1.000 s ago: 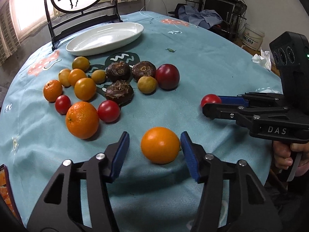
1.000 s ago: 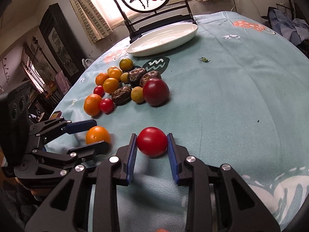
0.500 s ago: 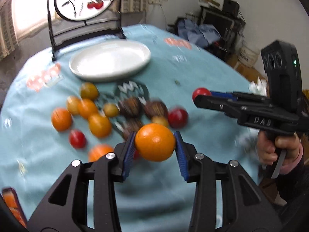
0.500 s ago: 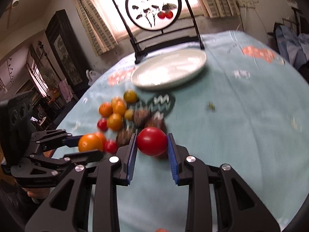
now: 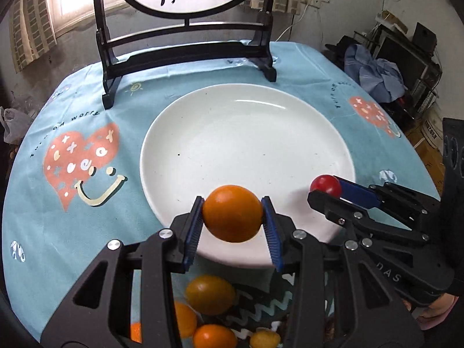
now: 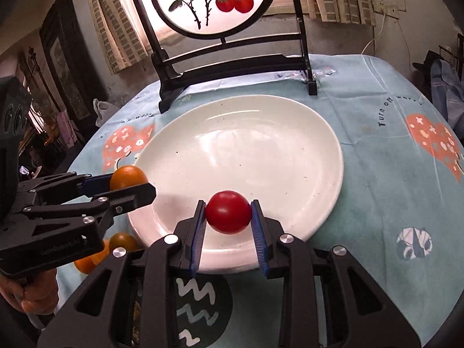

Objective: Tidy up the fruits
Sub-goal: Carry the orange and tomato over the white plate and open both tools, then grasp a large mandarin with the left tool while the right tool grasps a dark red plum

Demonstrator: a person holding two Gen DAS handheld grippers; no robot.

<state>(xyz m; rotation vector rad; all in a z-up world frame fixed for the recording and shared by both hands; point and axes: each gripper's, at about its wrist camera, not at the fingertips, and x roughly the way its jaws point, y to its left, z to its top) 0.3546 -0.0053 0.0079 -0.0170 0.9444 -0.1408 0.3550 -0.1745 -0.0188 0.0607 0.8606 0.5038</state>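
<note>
My table's got a light blue cloth (image 5: 87, 110) with pink hearts on it. Behind it there's a black stand with a round painted screen (image 6: 214, 3), backlit by a bright window with brick-pattern curtains (image 6: 116, 29). Dark cabinet (image 6: 66, 58) on one side, grubby wall, clothes heaped (image 5: 377, 72) on the other.

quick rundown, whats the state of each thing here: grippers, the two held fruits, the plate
left gripper: shut on the orange, held over the plate's near rim
right gripper: shut on the red tomato, also held over the plate
white plate: nothing on it yet
</note>
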